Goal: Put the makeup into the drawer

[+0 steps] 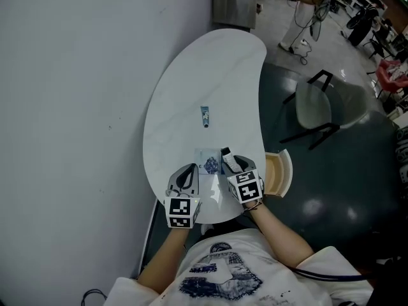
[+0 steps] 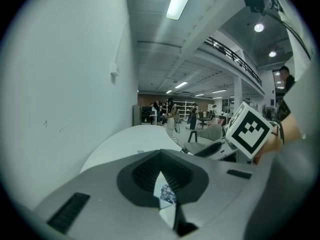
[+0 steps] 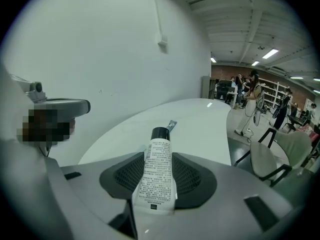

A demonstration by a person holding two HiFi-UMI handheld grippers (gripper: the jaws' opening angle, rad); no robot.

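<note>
A white makeup tube (image 3: 159, 159) with a black cap is clamped lengthwise in the right claw (image 3: 157, 186), cap pointing away from the person, over the near end of the white desk (image 1: 210, 69). Just left of it lies a square patterned sachet (image 1: 209, 162). The left claw (image 2: 162, 191) is closed, with the sachet showing in the slit between its jaws; whether it pinches the sachet cannot be told. A small blue tube (image 1: 204, 115) lies farther up the desk. The wooden drawer (image 1: 278, 173) stands open at the desk's right edge, apparently empty. The carry looks to be under way. Next, the right claw must swing over the drawer, lower and let go.
</note>
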